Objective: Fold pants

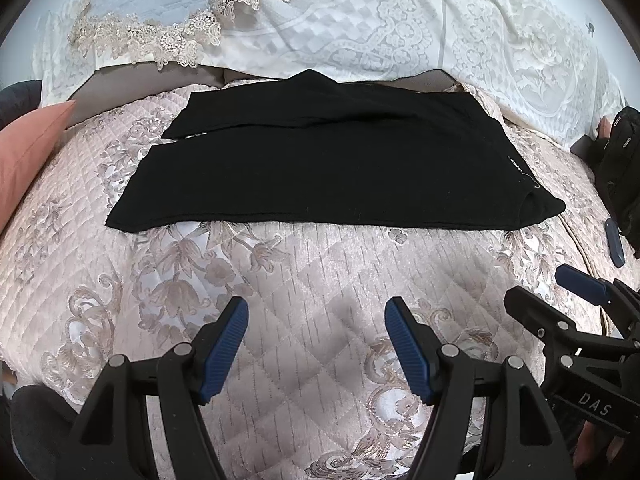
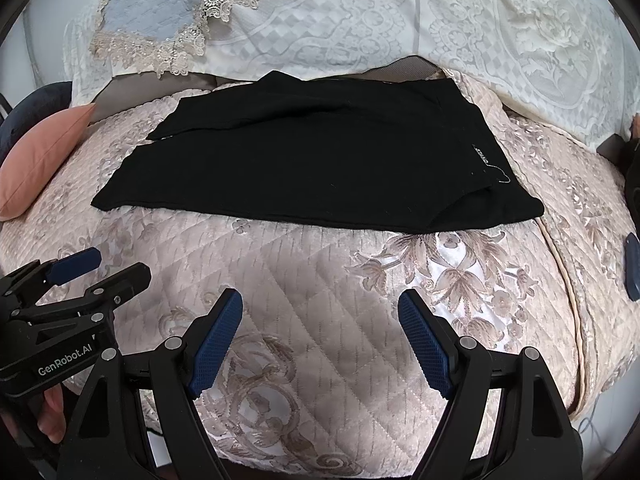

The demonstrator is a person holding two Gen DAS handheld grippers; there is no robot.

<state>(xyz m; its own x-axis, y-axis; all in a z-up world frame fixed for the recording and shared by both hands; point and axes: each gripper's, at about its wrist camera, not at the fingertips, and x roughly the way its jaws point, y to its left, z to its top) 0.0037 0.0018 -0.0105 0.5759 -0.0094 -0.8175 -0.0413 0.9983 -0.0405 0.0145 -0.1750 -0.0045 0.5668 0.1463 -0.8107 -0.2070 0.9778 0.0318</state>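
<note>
Black pants (image 1: 328, 160) lie spread flat on a pink quilted bedspread (image 1: 312, 280), legs toward the left, waistband with a small white label toward the right; they also show in the right wrist view (image 2: 312, 160). My left gripper (image 1: 316, 312) is open and empty, hovering over the bedspread short of the pants' near edge. My right gripper (image 2: 320, 304) is open and empty, likewise short of the near edge. The right gripper shows at the right edge of the left wrist view (image 1: 560, 292), and the left gripper shows at the left of the right wrist view (image 2: 104, 268).
A pink cushion (image 1: 28, 152) lies at the left. White lace bedding (image 1: 400, 28) and a blue lace-trimmed pillow (image 1: 152, 4) lie behind the pants. A black device (image 1: 620, 168) and a small blue object (image 1: 614, 242) sit at the right.
</note>
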